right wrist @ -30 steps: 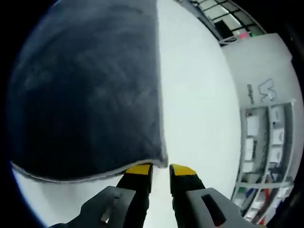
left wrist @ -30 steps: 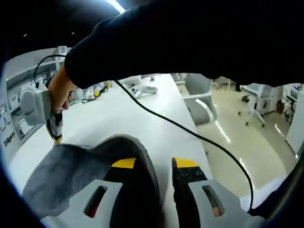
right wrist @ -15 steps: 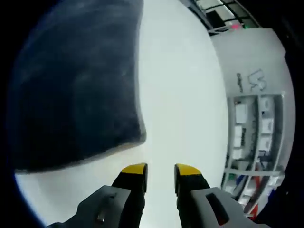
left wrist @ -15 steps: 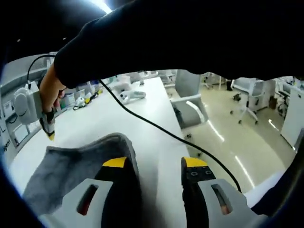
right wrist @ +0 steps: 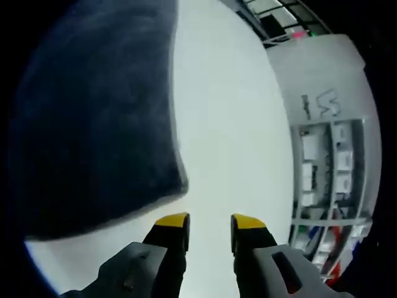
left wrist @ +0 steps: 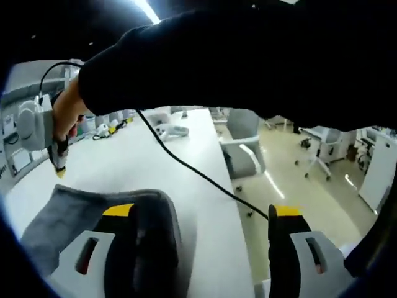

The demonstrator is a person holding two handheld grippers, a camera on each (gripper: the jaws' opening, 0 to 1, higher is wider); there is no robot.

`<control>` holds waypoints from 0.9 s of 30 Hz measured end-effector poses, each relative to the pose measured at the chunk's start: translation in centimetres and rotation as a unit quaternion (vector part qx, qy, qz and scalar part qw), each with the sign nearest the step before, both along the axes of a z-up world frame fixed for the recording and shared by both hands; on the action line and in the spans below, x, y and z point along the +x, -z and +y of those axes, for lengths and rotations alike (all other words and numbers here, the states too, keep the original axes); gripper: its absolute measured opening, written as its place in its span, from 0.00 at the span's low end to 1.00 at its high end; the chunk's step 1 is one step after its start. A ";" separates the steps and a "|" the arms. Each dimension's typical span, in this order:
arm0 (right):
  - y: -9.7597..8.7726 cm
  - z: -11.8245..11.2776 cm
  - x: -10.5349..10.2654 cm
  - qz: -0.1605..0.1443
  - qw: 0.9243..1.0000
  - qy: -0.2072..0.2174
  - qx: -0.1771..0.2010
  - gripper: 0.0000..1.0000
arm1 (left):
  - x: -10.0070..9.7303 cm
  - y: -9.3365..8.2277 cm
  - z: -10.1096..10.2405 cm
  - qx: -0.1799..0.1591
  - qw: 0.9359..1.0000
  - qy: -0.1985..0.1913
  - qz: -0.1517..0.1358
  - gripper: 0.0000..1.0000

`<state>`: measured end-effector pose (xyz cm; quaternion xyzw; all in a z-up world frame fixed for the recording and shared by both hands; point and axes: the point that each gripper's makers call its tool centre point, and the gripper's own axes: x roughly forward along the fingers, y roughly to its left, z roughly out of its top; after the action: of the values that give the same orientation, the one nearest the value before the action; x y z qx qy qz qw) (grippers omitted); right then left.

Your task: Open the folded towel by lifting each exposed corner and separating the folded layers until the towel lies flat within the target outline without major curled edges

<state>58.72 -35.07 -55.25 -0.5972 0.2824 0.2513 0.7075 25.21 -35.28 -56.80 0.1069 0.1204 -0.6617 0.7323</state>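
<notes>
Left gripper view first: far left there's the right gripper in the person's hand, hanging yellow tips down just above the far edge of the grey towel, and I can't tell from here how its jaws stand. The towel lies on the white table, spread under my left gripper, whose jaws are wide apart with one jaw over the cloth and nothing pinched, so I'd guess it has let go to leave the towel flat. A black cable trails across the table.

Right gripper view: the towel is dark, its corner just ahead of the right gripper, jaws slightly parted, empty, apart from the cloth.
</notes>
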 end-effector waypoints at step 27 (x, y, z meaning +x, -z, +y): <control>-14.5 7.8 -1.5 -0.115 0.876 0.117 0.454 0.99 | 13.6 -9.5 19.7 -0.083 0.968 -0.236 0.006 1.00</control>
<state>57.22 -27.22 -40.79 -0.1973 0.1214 0.1964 0.9528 38.81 -15.55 -47.28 0.0108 0.0910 -0.4783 0.8734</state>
